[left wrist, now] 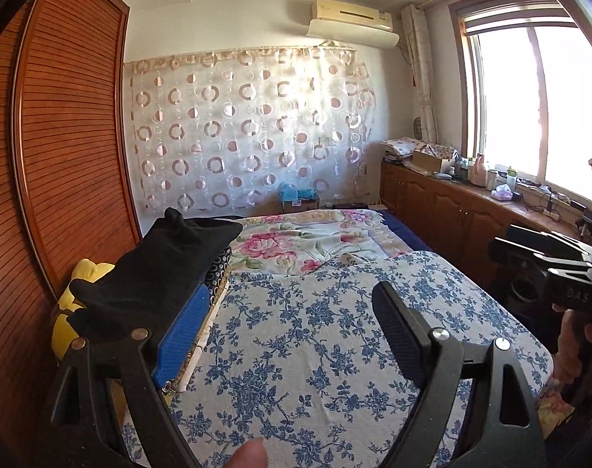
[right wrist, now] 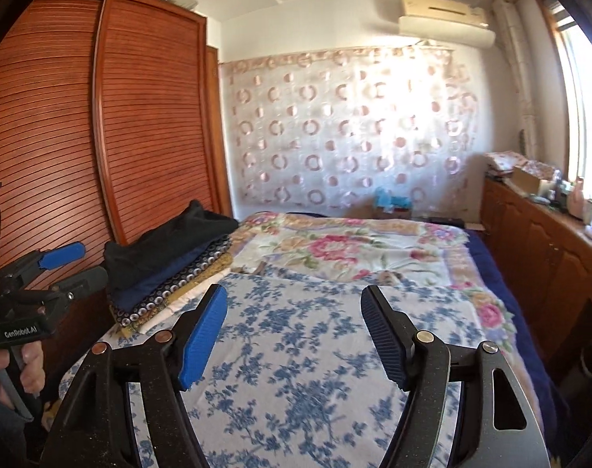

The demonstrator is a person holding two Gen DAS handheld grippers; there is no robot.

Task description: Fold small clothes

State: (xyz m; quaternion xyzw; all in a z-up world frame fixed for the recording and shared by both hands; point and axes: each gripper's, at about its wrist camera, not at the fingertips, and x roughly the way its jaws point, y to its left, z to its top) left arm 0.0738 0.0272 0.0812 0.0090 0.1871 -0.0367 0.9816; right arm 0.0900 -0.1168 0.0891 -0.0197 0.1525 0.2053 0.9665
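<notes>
Lying at the left edge of the bed, the stack of folded clothes (right wrist: 171, 269) has a black piece on top and dotted, dark blue and tan layers beneath. Beside it spreads a blue-flowered cloth (right wrist: 296, 343), with a pink-flowered blanket (right wrist: 334, 245) farther back. The left gripper (left wrist: 284, 335) stands wide and empty, its blue pad just beside the stack. The right gripper (right wrist: 294, 335) is also spread, nothing between its fingers. A slatted wooden wardrobe (right wrist: 140, 117) stands close behind the stack; a yellow cushion (left wrist: 73, 304) sits between them.
</notes>
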